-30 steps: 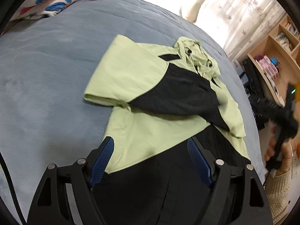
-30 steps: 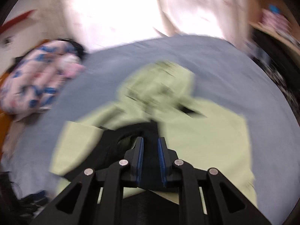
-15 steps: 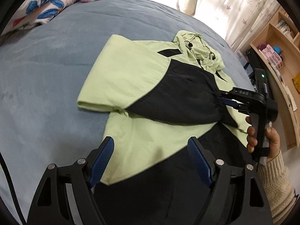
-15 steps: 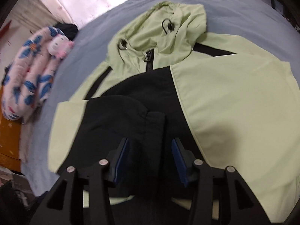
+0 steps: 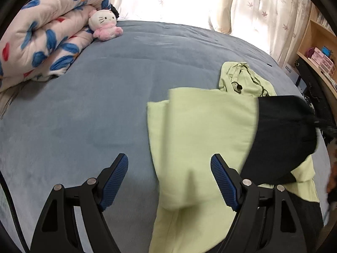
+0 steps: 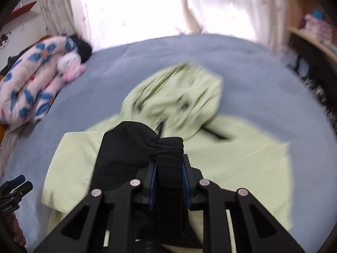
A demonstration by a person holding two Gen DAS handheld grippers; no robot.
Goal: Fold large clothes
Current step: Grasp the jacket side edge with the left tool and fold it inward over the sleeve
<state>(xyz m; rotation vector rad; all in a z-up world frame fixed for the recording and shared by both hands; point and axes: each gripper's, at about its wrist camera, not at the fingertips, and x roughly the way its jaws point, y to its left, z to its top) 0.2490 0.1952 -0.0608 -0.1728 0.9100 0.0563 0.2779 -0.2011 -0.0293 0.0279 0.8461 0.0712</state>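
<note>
A light green and black hooded jacket (image 5: 200, 130) lies on the grey-blue bed (image 5: 84, 105), its hood (image 5: 242, 80) toward the curtains. One sleeve is folded across its front, and the sleeve's black end (image 5: 282, 135) is raised at the right. My left gripper (image 5: 168, 160) is open and holds nothing, hanging over the jacket's left edge and the bedcover. In the right wrist view, my right gripper (image 6: 169, 166) is closing its jaws, with both pads pressed on the gathered black cuff (image 6: 168, 147), held above the green body (image 6: 242, 158). The left gripper (image 6: 14, 185) shows at the lower left.
A rolled floral quilt (image 5: 42, 42) and a white-and-pink plush toy (image 5: 104, 27) sit at the bed's far left. Pale curtains (image 5: 168, 0) hang behind the bed. A wooden shelf unit (image 5: 320, 59) with boxes stands on the right.
The right gripper opened over the black cuff, then closed on it and lifted it. The left gripper swung left and tipped up, so the jacket now sits at the right of its view.
</note>
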